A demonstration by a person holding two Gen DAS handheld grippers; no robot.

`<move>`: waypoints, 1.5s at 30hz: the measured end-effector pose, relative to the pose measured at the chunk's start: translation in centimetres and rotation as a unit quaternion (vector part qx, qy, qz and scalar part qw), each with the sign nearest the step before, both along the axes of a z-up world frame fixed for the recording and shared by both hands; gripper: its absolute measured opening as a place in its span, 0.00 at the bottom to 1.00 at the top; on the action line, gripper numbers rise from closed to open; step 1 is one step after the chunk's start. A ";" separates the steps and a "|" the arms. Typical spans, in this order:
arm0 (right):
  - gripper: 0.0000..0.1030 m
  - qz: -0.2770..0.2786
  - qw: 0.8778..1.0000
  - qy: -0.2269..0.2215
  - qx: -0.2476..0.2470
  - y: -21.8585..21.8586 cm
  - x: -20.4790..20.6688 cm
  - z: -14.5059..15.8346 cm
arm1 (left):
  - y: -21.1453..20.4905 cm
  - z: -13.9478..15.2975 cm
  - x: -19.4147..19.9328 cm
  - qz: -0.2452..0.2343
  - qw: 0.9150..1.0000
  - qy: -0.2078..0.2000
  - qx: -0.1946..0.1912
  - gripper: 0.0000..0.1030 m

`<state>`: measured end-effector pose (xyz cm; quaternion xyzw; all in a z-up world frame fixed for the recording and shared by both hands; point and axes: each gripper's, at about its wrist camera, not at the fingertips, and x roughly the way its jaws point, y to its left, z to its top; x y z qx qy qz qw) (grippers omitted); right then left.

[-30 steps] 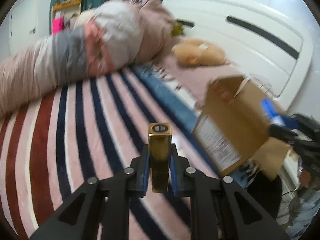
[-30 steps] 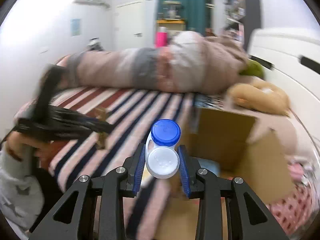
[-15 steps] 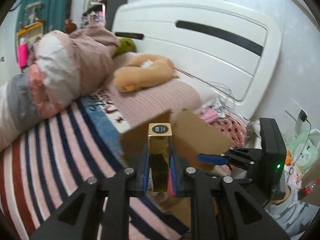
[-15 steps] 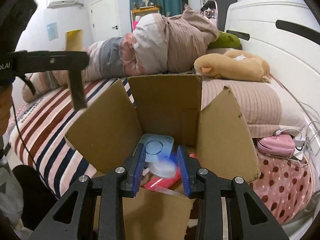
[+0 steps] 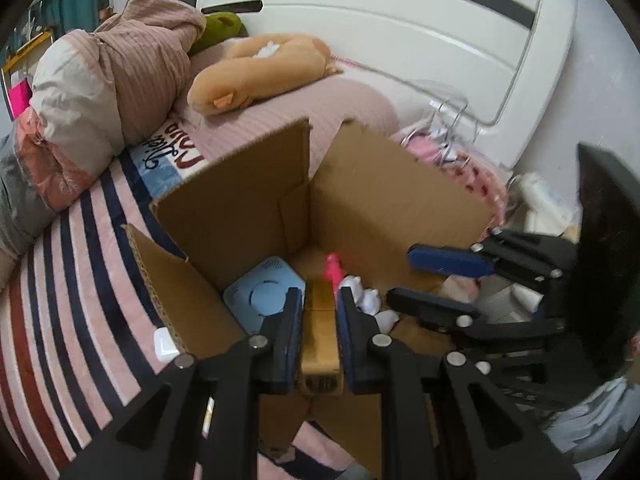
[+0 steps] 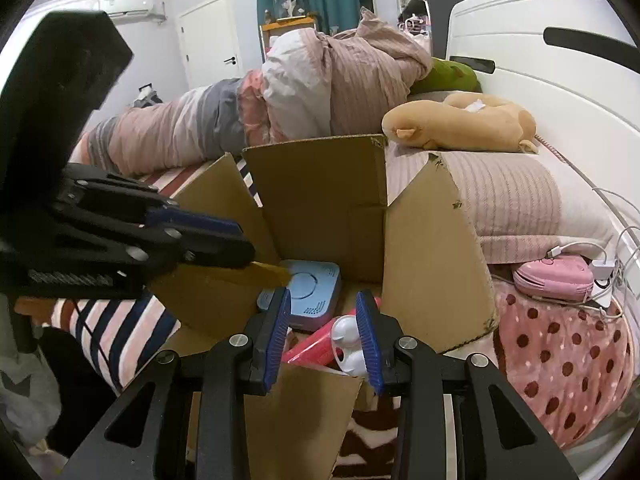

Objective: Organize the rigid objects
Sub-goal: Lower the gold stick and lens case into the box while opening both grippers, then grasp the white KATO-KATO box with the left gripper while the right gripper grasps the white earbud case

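— Left gripper (image 5: pixel 319 322) pinches the gold box (image 5: pixel 319 334) over the cardboard box (image 5: pixel 248 208); right gripper (image 6: pixel 324 334) gapes empty.

— Released here, it could strike the white bottle (image 6: pixel 347 346) at five o'clock, or bounce off the blue device (image 5: pixel 264 300).

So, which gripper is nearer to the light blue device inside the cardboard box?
Left. The left gripper, holding the gold box, hangs right beside the light blue device. The right gripper, open, is a little further toward the box's front.
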<state>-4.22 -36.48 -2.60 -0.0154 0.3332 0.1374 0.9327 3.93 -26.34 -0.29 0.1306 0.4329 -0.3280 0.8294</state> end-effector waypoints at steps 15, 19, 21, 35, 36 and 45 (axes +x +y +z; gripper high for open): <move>0.37 -0.001 1.000 0.004 -0.006 0.7 -0.4 0.4 | 2.9 2.4 -1.1 0.015 0.999 -0.024 -0.037 0.32; 0.37 0.005 1.000 -0.007 -0.015 2.1 -0.8 1.3 | 6.3 4.1 -1.7 0.041 0.996 -0.047 -0.056 0.42; 0.37 0.011 1.000 -0.019 -0.013 3.0 -1.1 2.0 | 8.2 4.5 -1.8 0.058 0.995 -0.055 -0.058 0.43; 0.37 0.138 0.990 -0.017 -0.013 18.2 -1.9 2.0 | 23.2 -0.3 -1.0 0.155 0.985 -0.053 -0.058 0.51; 0.37 0.143 0.990 -0.004 -0.010 19.1 -1.7 1.2 | 23.9 -1.0 -0.7 0.156 0.985 -0.048 -0.060 0.52; 0.37 0.032 0.995 0.059 -0.069 21.6 3.2 -7.9 | 27.3 -8.4 1.6 0.179 0.980 0.025 -0.086 0.55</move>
